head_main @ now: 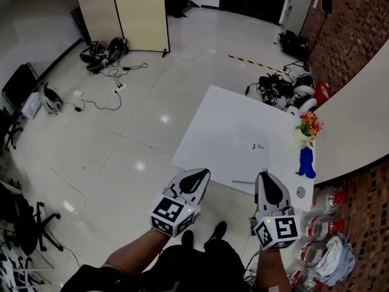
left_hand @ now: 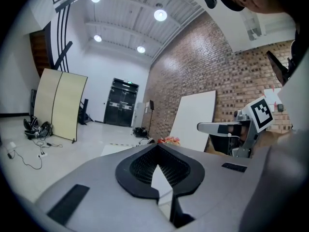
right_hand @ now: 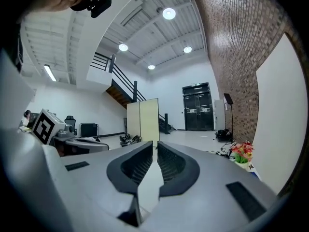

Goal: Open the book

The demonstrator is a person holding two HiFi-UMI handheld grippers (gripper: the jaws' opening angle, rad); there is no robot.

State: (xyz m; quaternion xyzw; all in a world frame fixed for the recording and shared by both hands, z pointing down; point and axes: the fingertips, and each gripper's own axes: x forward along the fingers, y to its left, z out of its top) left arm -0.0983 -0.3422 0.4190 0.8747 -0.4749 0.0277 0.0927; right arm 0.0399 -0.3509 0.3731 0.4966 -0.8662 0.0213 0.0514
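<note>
In the head view a white table stands ahead of me, with a small dark print on a flat white surface that may be the book; I cannot make out its edges. My left gripper hovers at the table's near edge, fingertips together, nothing between them. My right gripper is beside it to the right, over the near right corner, also shut and empty. The left gripper view shows the left gripper's tips meeting, and the right gripper view shows the right gripper's only a slit apart. Both point about level.
A pot of flowers and a blue object sit at the table's right edge. Water bottles lie on the floor at the right, below a white panel. A folding screen, cables and bags stand farther off.
</note>
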